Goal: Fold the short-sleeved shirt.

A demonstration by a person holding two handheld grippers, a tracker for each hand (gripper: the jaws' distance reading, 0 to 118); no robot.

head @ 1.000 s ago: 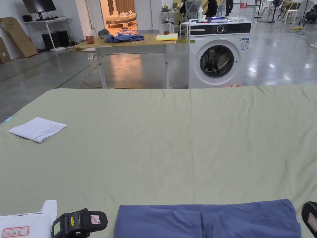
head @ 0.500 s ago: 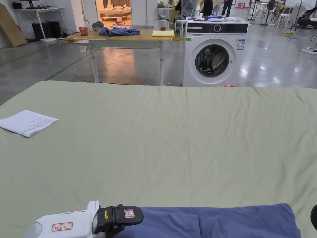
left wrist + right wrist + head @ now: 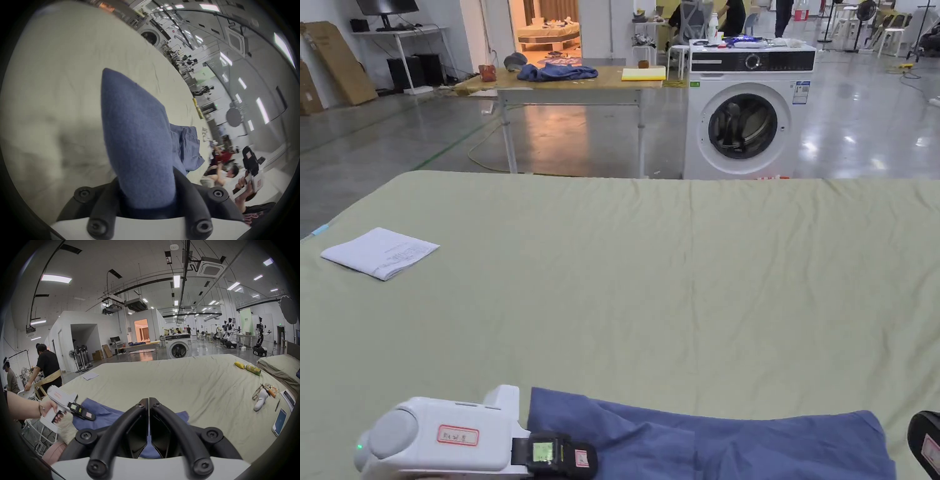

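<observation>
Mid-fold: the left gripper (image 3: 146, 194) pinches the shirt (image 3: 712, 444) edge on the bed (image 3: 650, 275), lifted. Right gripper (image 3: 148, 404) fingers are pressed together, empty. Next, I judge, carry that edge across the shirt.

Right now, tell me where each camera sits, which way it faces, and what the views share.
Head view: above the bed's near edge, looking across the sheet to the washing machine; left hand-held gripper low.
Left gripper view: on that gripper, tilted, jaws pinching the blue shirt.
Right gripper view: level, jaws together, facing the room.
All three show the shirt and the washing machine.
</observation>
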